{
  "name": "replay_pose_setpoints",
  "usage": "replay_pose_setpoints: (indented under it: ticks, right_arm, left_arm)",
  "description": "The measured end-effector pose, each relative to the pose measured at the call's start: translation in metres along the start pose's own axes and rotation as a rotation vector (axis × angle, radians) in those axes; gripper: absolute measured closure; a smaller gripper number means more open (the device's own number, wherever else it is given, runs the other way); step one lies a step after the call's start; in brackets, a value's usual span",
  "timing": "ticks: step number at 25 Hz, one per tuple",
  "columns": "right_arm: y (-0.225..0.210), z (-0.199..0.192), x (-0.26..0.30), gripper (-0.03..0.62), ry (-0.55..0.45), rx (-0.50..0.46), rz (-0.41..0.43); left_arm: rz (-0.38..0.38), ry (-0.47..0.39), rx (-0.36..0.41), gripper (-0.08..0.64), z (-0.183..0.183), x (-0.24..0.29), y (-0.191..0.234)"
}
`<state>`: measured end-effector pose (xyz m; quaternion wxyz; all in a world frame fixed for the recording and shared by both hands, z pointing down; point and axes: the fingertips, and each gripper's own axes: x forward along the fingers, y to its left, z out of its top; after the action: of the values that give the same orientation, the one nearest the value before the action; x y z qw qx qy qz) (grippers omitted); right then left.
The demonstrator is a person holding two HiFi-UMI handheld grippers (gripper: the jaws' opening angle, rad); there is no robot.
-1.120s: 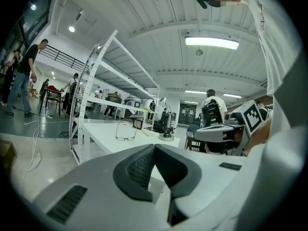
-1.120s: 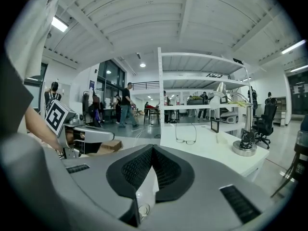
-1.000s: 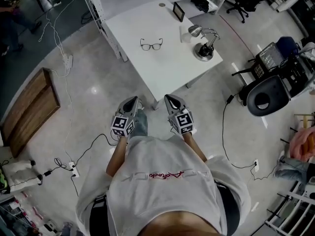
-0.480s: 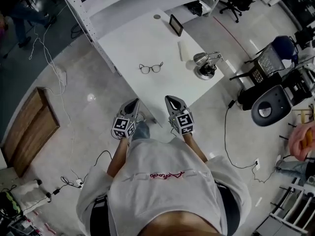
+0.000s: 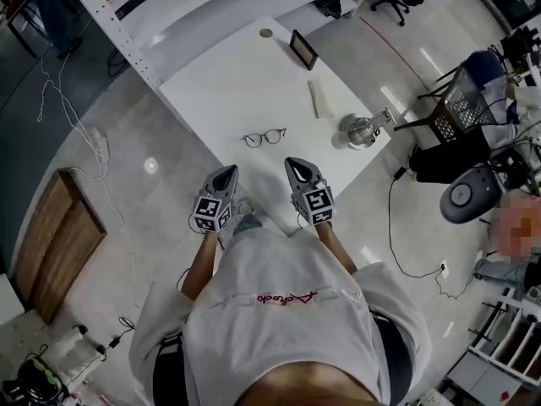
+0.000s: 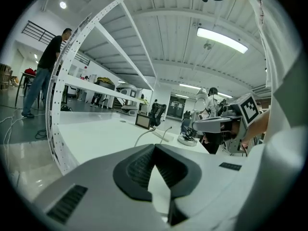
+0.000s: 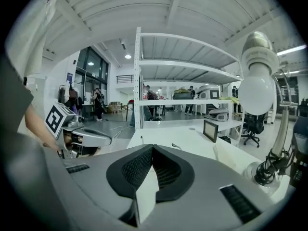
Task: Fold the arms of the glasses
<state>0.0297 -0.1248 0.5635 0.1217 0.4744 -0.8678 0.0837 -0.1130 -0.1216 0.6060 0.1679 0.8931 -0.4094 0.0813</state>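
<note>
The thin dark-rimmed glasses (image 5: pixel 265 137) lie on the white table (image 5: pixel 220 83) near its front edge, and their arms seem spread. My left gripper (image 5: pixel 228 172) is held just short of the table's edge, below and left of the glasses. My right gripper (image 5: pixel 294 165) hovers at the edge, below and right of them. Neither touches the glasses. In the left gripper view, that gripper (image 6: pixel 154 147) has its tips together with nothing between them, and the glasses' arms (image 6: pixel 141 135) show as thin lines beyond. The right gripper (image 7: pixel 153 147) looks the same, tips together and holding nothing.
A desk lamp (image 5: pixel 362 130) stands at the table's right corner, with a flat pale bar (image 5: pixel 314 98) and a small framed screen (image 5: pixel 303 49) behind it. White shelving (image 5: pixel 152 11) runs along the back. Office chairs (image 5: pixel 469 194) stand to the right, a wooden board (image 5: pixel 51 235) and cables on the floor at left.
The person has walked up to the table, so the table and glasses have come nearer to both grippers. The jaws look the same throughout.
</note>
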Motion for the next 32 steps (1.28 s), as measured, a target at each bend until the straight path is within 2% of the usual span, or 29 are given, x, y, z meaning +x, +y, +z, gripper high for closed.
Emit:
replay_pose_setpoints:
  ticks: [8, 10, 15, 23, 32]
  right_arm:
    - [-0.015, -0.022, 0.023, 0.565, 0.093, 0.006, -0.052]
    - [-0.021, -0.031, 0.025, 0.541, 0.119, 0.008, -0.050]
    - [-0.039, -0.052, 0.031, 0.474, 0.158, -0.001, -0.020]
    - [-0.069, -0.084, 0.063, 0.479, 0.201, -0.010, 0.074]
    - [-0.082, -0.095, 0.098, 0.474, 0.235, -0.106, 0.179]
  left_arm:
    - [-0.081, 0.069, -0.011, 0.535, -0.009, 0.033, 0.029]
    - [-0.074, 0.086, -0.009, 0.534, -0.012, 0.040, 0.034]
    - [-0.024, 0.127, 0.005, 0.462, -0.024, 0.052, 0.038]
    - [0.084, 0.189, 0.073, 0.448, -0.036, 0.063, 0.052]
    - [0.070, 0.260, 0.156, 0.448, -0.042, 0.095, 0.059]
